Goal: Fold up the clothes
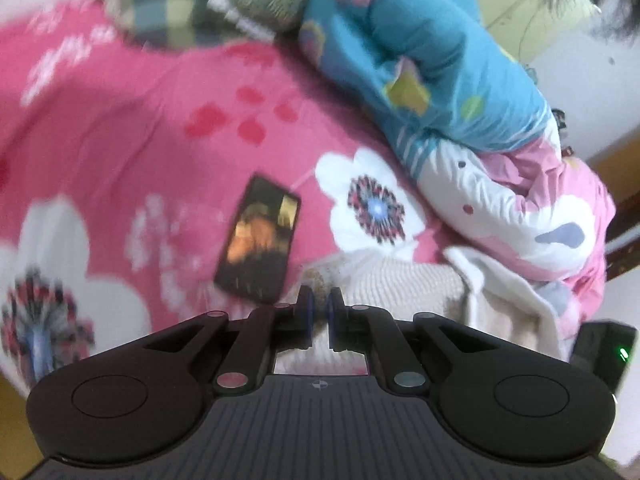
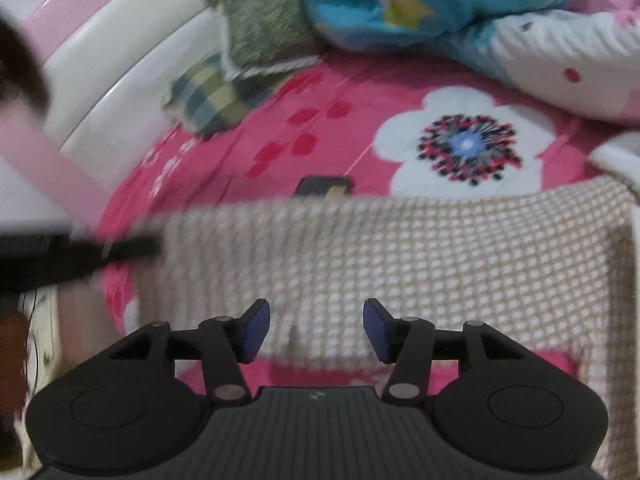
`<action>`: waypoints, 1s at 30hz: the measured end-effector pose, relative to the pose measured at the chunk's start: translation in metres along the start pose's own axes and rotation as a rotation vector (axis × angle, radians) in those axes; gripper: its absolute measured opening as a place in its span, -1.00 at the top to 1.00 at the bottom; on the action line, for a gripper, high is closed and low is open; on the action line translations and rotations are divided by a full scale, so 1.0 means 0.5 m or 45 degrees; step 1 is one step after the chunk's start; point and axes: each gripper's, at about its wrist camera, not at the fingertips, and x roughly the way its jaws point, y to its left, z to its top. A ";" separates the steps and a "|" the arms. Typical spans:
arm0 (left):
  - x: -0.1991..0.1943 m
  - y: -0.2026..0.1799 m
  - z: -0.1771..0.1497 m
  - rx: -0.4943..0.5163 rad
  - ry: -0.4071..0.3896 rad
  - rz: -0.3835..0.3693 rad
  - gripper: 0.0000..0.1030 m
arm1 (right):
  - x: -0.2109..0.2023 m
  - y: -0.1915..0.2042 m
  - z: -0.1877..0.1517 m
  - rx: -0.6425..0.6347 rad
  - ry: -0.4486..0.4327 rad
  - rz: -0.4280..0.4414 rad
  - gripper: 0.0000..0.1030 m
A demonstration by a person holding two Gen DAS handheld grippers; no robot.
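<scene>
We note left gripper (image 1: 320,318) clamped on cream knit garment (image 2: 400,260) edge; right gripper (image 2: 316,330) jaws apart, empty. Garment at twelve o'clock of right gripper, long axis three-to-nine.

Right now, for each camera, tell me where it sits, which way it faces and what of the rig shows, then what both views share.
Left wrist: sits on the left claw, tilted down at the pink floral bedsheet, a dark phone and the blue floral quilt; its jaws are shut on the cream knitted sweater.
Right wrist: sits on the right claw, tilted down over the sweater toward the pink and white headboard; its jaws stand open.
Shared: sweater, bedsheet, phone, quilt, plaid cloth.
</scene>
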 end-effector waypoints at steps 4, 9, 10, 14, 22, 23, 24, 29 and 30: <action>-0.036 0.041 -0.002 -0.209 0.027 -0.072 0.91 | -0.008 -0.029 0.037 -0.011 -0.029 -0.011 -0.06; 0.017 0.118 -0.010 -0.292 0.087 0.040 0.90 | 0.044 -0.032 0.058 -0.071 0.050 0.019 -0.07; 0.037 0.137 -0.011 -0.286 0.102 0.079 0.90 | 0.067 -0.026 0.059 -0.085 0.072 0.027 -0.07; 0.108 0.206 -0.001 -0.232 0.136 0.185 0.87 | 0.128 -0.016 0.063 -0.075 0.127 0.026 -0.06; 0.055 0.267 0.042 -0.211 0.007 0.390 0.88 | 0.127 -0.036 0.064 -0.005 0.108 -0.022 -0.06; 0.047 0.266 0.044 -0.207 0.005 0.401 0.88 | 0.120 -0.043 0.059 0.018 0.108 -0.026 -0.06; 0.040 0.261 0.046 -0.193 0.003 0.406 0.88 | 0.109 -0.050 0.050 0.045 0.111 -0.034 -0.06; 0.035 0.164 0.056 0.056 -0.040 0.327 0.52 | 0.045 -0.086 -0.023 0.205 0.145 -0.092 -0.06; 0.044 0.137 0.055 0.113 -0.030 0.290 0.50 | 0.031 -0.092 -0.044 0.237 0.161 -0.109 -0.06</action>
